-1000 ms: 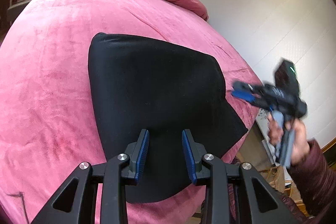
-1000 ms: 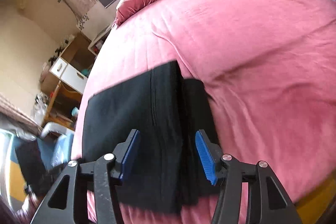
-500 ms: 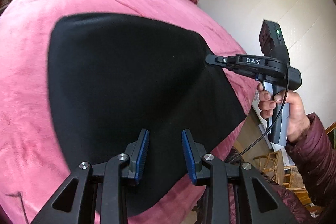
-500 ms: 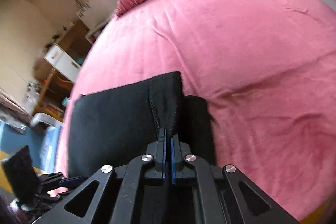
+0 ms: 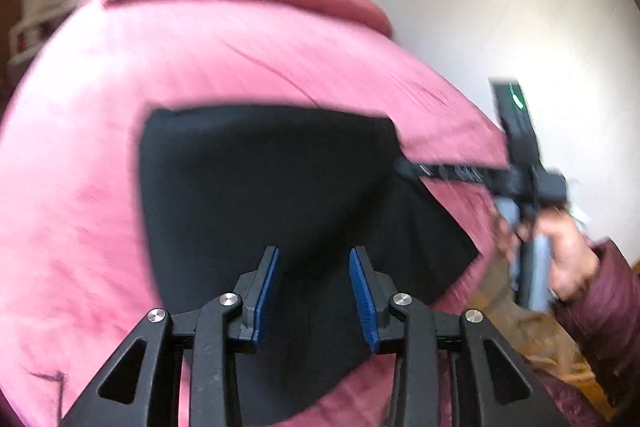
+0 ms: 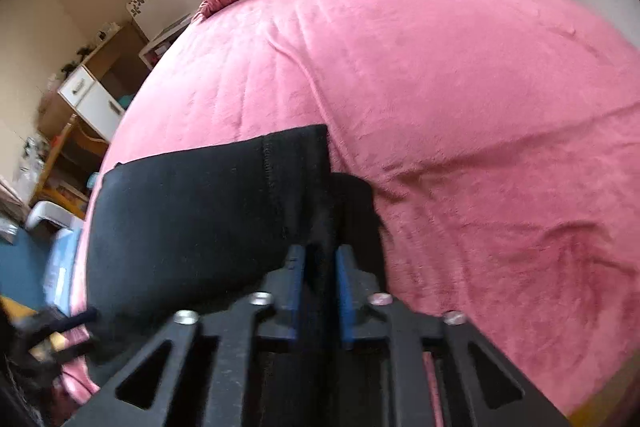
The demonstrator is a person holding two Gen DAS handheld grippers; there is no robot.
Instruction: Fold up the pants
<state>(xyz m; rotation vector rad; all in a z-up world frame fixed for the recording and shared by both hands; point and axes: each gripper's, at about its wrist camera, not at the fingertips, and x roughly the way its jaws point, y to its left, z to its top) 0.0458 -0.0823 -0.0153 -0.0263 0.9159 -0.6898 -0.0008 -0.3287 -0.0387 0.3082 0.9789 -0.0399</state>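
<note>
The left gripper (image 5: pixel 314 293) hangs empty over the near edge of the black pants (image 5: pixel 260 187), jaws apart and just widened. The right gripper (image 6: pixel 320 279) pinches a fold of the pants' far-side edge; its jaws have just eased wider, cloth between them. That edge should be carried across evenly, both corners level. Blur smears the right hand (image 5: pixel 560 251); layers beneath stay hidden on the pink bed (image 6: pixel 460 87).

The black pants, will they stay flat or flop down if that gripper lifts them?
Probably flop: the black pants lie limp in soft folded layers on the pink bed. The right gripper has an edge bunched between its pads, so the cloth likely sags and may unfold.
</note>
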